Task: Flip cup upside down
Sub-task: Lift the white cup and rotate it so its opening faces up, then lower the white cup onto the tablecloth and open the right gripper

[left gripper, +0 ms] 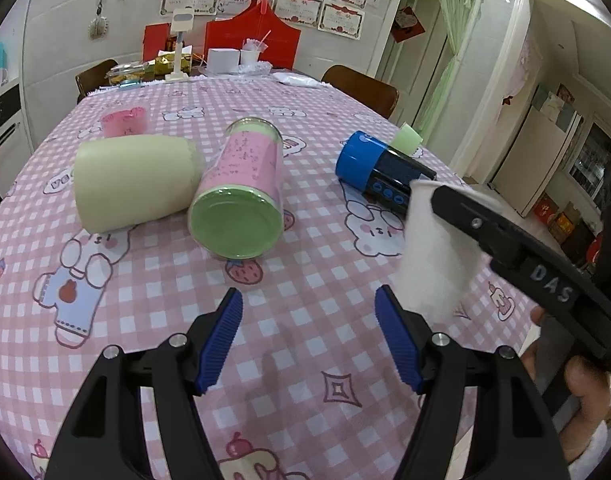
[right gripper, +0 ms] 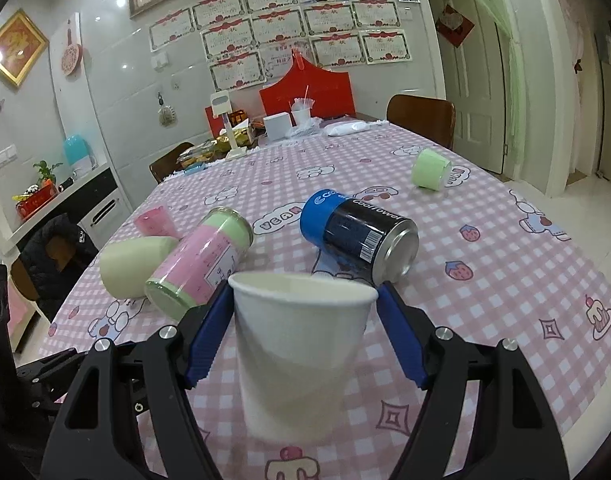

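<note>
Cup gripped and up off the surface, mouth up — the flip itself is not done!

The right gripper [right gripper: 303, 316] has its fingers [right gripper: 207, 336] pinching the white paper cup [right gripper: 301, 344] just under the rim, above the checked surface [right gripper: 485, 280]; it looks slightly tilted, though fisheye blur makes that hard to judge. The left gripper [left gripper: 309, 340] waits with fingers spread, the cup at its 2 o'clock. Left to do: invert it and set it rim-down.
</note>
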Demonstrator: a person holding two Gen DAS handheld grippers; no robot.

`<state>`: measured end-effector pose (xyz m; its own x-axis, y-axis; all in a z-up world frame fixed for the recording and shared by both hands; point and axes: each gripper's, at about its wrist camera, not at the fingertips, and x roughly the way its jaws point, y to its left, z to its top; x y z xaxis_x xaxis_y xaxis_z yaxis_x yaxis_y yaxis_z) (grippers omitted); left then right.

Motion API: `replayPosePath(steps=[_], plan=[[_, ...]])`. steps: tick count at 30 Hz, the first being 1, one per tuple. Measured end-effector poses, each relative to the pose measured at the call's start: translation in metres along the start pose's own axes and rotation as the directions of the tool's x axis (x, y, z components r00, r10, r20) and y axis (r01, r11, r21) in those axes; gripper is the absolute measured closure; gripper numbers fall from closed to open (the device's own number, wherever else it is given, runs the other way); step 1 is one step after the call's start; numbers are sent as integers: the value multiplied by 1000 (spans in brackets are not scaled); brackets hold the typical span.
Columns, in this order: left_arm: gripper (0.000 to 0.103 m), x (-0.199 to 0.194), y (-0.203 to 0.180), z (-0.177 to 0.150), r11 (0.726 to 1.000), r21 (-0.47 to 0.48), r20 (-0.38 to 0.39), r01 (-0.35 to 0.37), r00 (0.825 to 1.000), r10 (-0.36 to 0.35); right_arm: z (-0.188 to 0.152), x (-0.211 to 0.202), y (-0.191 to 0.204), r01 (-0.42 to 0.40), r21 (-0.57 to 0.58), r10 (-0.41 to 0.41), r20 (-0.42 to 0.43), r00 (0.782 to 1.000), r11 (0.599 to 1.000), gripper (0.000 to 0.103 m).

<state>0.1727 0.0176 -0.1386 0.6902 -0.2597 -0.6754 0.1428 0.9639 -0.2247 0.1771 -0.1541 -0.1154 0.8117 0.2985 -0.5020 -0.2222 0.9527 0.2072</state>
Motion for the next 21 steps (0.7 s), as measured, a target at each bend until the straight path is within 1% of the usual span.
replayPosePath(steps=[2, 7, 11, 15, 17, 21], plan=[[35, 1, -2, 0, 1000, 7, -3, 12, 1000, -12, -2, 1, 1, 1, -8, -1, 1, 1000, 1000, 33], [35, 1, 0, -1, 1000, 1, 4, -13, 1000, 13, -7, -6, 11, 20, -56, -20, 16, 1000, 998, 33], [35, -2, 4, -3, 998, 2, 14, -62, 998, 62, -14, -12, 17, 30, -80, -28, 25, 999, 996, 33], [35, -5, 7, -5, 991, 7, 28, -134, 991, 134, -20, -17, 20, 32, -94, -30, 23, 999, 995, 33], [35, -7, 7, -7, 990, 10, 33, -143, 989, 142, -24, -21, 21, 27, -91, -25, 22, 999, 996, 32], [35, -16, 7, -8, 989, 18, 48, -149, 988, 148, -26, -25, 23, 16, -82, -15, 13, 1000, 996, 27]])
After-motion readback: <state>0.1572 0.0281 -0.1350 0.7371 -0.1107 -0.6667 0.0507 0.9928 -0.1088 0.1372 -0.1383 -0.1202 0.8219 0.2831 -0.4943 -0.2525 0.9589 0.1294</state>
